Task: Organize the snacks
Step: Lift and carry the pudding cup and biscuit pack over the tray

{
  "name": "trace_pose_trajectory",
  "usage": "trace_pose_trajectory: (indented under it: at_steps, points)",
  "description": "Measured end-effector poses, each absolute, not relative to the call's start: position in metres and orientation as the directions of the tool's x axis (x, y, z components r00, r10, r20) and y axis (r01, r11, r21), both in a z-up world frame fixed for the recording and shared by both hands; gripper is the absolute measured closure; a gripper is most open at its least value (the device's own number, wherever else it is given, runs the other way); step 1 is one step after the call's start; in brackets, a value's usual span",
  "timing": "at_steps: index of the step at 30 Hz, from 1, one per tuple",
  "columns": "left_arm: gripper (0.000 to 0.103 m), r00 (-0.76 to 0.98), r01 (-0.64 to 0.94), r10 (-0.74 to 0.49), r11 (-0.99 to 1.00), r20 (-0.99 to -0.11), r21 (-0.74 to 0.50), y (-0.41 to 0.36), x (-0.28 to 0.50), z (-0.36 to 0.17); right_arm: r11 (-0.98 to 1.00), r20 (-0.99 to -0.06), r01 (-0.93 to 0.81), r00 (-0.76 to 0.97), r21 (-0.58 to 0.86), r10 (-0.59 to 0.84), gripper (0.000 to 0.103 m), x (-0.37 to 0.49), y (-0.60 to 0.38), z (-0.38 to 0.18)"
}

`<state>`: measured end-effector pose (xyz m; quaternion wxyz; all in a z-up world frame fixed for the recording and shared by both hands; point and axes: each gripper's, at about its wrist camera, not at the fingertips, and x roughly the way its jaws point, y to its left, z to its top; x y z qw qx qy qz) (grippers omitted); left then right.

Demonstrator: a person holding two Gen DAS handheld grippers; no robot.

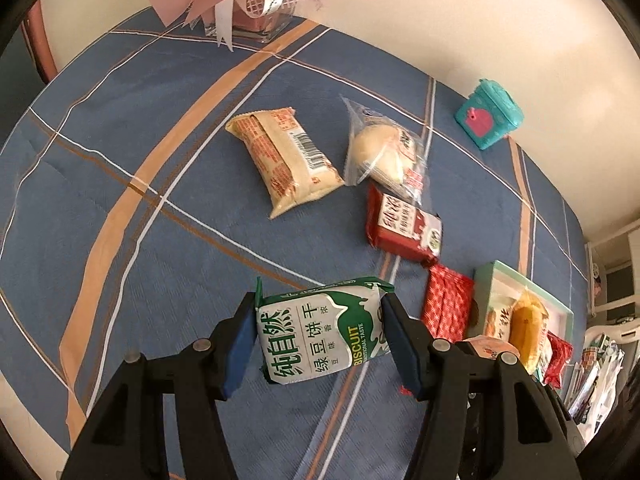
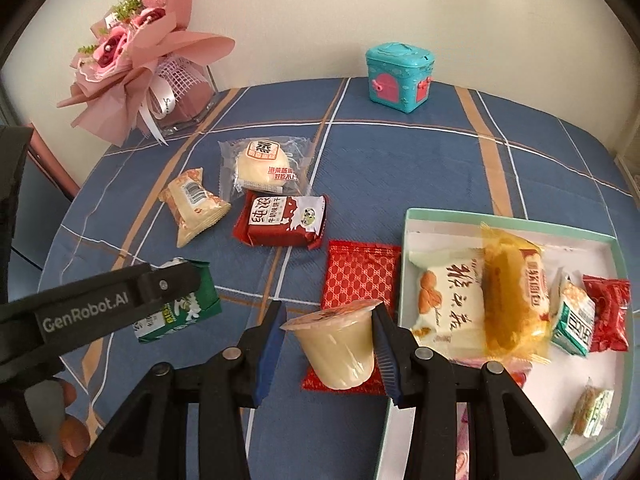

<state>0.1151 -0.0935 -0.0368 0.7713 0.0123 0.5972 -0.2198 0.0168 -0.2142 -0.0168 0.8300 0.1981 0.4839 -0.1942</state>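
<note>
The left claw [image 1: 320, 338] is clamped on a green-and-white biscuit pack [image 1: 320, 330], its blue pads pressing the pack's two short ends. The pack is held clear above the blue plaid surface [image 1: 120, 200]. In the right wrist view the same pack [image 2: 188, 308] appears at the near left, partly covered by the left claw's black finger; part of a person's hand [image 2: 52, 440] shows at the near-left corner.

The right claw [image 2: 328, 348] is clamped on a pudding cup [image 2: 340, 344] with a peel-off lid, tilted with the lid end toward the far left. The cup hangs over a flat red patterned sachet [image 2: 362, 276] lying on the surface just left of the tray.

The mint-edged tray [image 2: 412, 216] sits at the right. It holds a white almond-print pack [image 2: 448, 304], an orange-wrapped cake [image 2: 512, 292], a small green-and-white pack [image 2: 574, 320], a red wrapped candy [image 2: 608, 312] and a small wrapped sweet [image 2: 592, 412] nearer the camera.

Loose on the surface, left of the tray and farther away: a red biscuit pack [image 2: 282, 222], a clear-wrapped steamed cake [image 2: 266, 166] just beyond it, and a beige barcode pack [image 2: 192, 206] to their left.

At the far edge, against the wall, stand a pink bouquet [image 2: 132, 52] in a glass vase on the left and a teal toy box [image 2: 400, 76] on the right.
</note>
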Motion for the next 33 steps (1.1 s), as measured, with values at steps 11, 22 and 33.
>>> trace_pose_trajectory:
  at_steps: [11, 22, 33]
  points:
    - [0.040, 0.196, 0.384, -0.340, 0.890, -0.920, -0.247, -0.089, 0.084, -0.018, 0.820, -0.867, 0.543, 0.482, 0.182, -0.127, 0.057, -0.011, -0.219, -0.002]
    - [0.040, 0.205, 0.418, -0.354, 0.875, -0.913, -0.245, -0.104, 0.057, -0.011, 0.788, -0.864, 0.582, 0.484, 0.199, -0.139, 0.057, -0.038, -0.238, 0.006]
    - [0.040, 0.188, 0.494, -0.352, 0.841, -0.917, -0.221, -0.137, 0.028, -0.012, 0.697, -0.885, 0.688, 0.433, 0.202, -0.170, 0.057, -0.086, -0.293, 0.002]
